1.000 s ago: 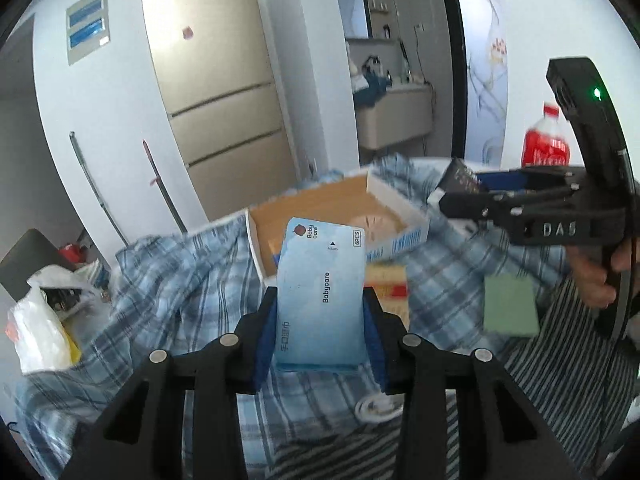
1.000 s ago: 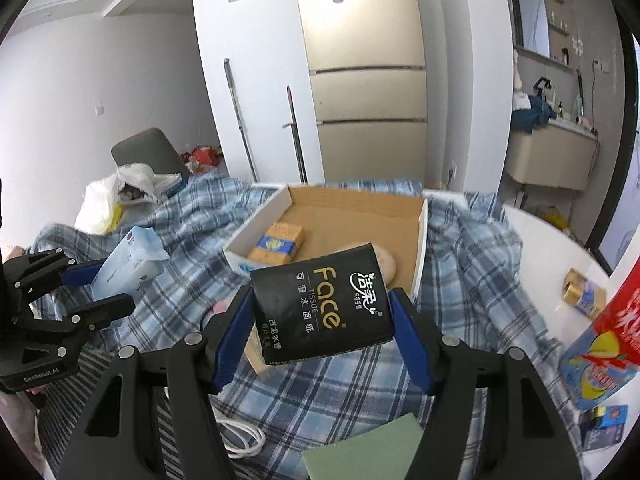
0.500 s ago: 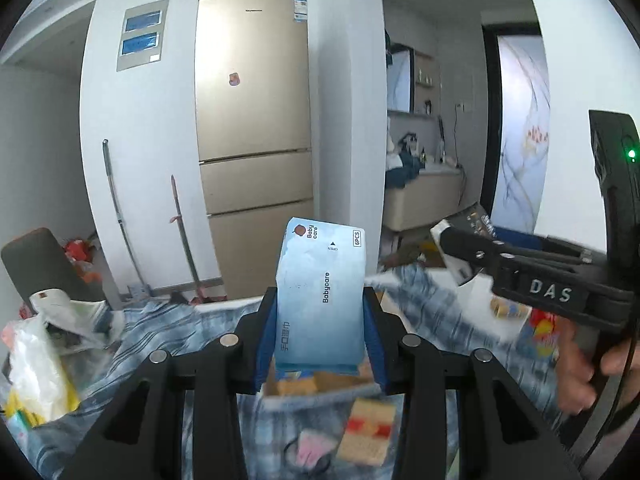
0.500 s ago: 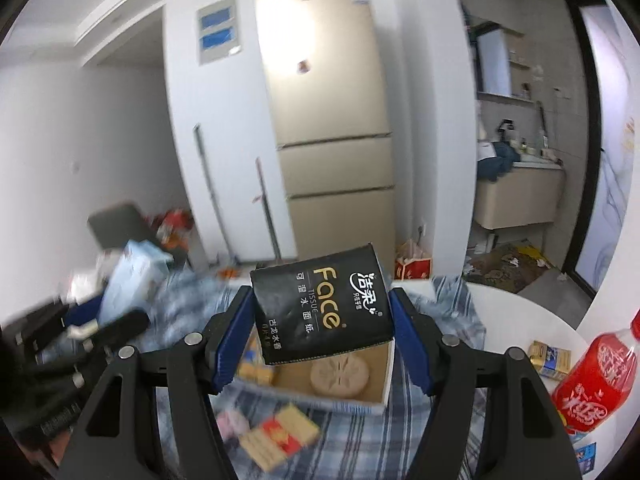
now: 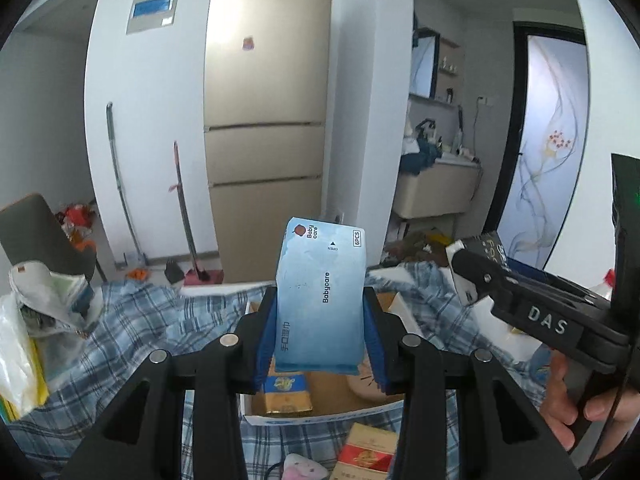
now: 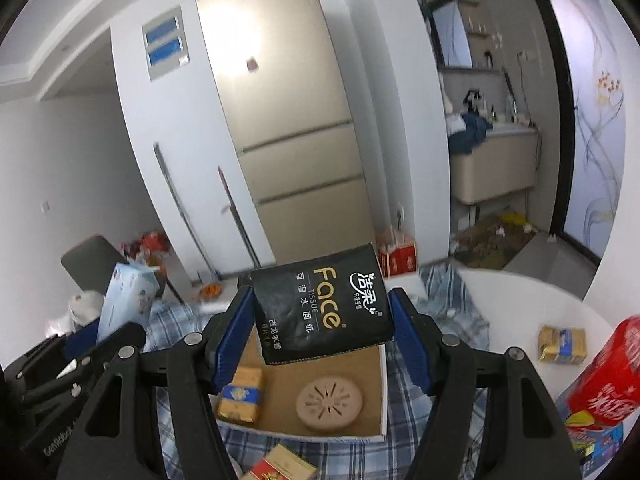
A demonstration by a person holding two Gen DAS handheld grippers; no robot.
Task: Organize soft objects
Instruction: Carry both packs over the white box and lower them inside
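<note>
My left gripper [image 5: 320, 336] is shut on a light blue Babycare wipes pack [image 5: 322, 296], held upright above the near end of an open cardboard box [image 5: 320, 414]. My right gripper [image 6: 322, 328] is shut on a black Face tissue pack [image 6: 322, 308], held above the same box [image 6: 382, 392]. In the box lie a yellow pack [image 6: 240, 396] and a round tan pad [image 6: 330, 404]. The right gripper [image 5: 532, 316] shows at the right of the left wrist view; the left gripper with the blue pack [image 6: 126, 296] shows at the left of the right wrist view.
The box sits on a blue plaid cloth [image 5: 132, 320] over the table. Red and gold packets [image 5: 368, 452] lie in front of the box. A red bottle [image 6: 608, 372] and a small yellow pack [image 6: 562, 344] stand right. A plastic bag [image 5: 24, 332] is at the left.
Both grippers have risen and tilted up with their packs still held; the view has swung from the tabletop to the room, and the box now lies low in both views.
</note>
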